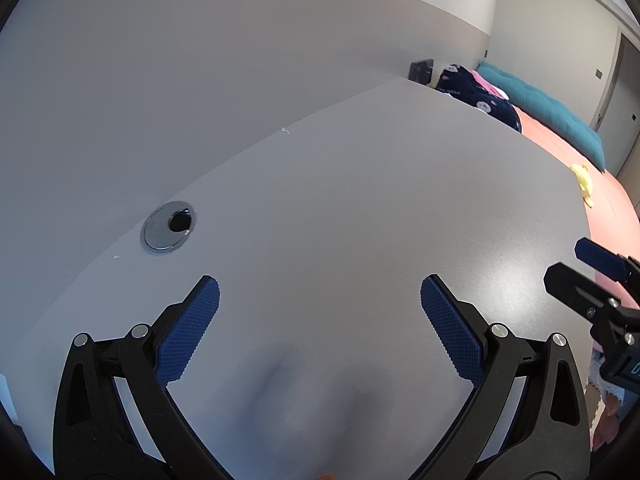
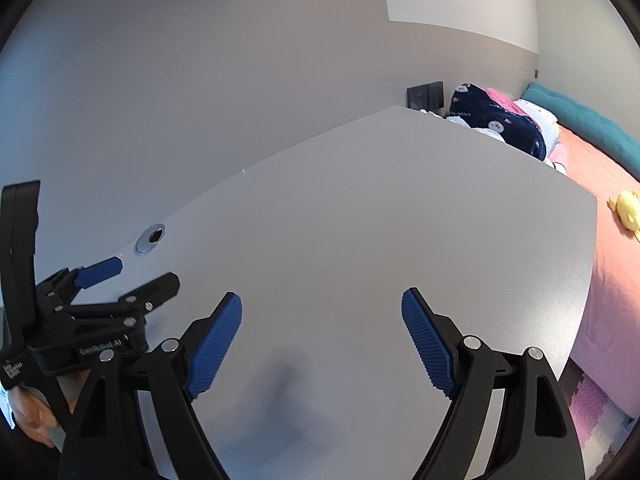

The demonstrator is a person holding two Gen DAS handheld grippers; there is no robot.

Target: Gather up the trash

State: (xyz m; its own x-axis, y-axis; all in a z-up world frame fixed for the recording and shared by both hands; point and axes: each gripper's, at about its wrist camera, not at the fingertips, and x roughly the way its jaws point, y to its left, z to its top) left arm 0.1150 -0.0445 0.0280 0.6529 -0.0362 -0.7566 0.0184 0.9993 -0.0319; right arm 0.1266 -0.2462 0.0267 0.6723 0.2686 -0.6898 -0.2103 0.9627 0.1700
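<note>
Here the left gripper (image 1: 320,308) and right gripper (image 2: 322,320) both gape, released, over the bare grey desk (image 1: 360,200). A chrome cable grommet (image 1: 169,226) sits at ten o'clock; no trash shows. A pink bed (image 2: 608,264) lies at three o'clock.

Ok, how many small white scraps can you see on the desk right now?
2. One scrap lies at the desk's back edge by the wall; a smaller scrap sits left of the cable grommet. More may lie outside the views.
</note>
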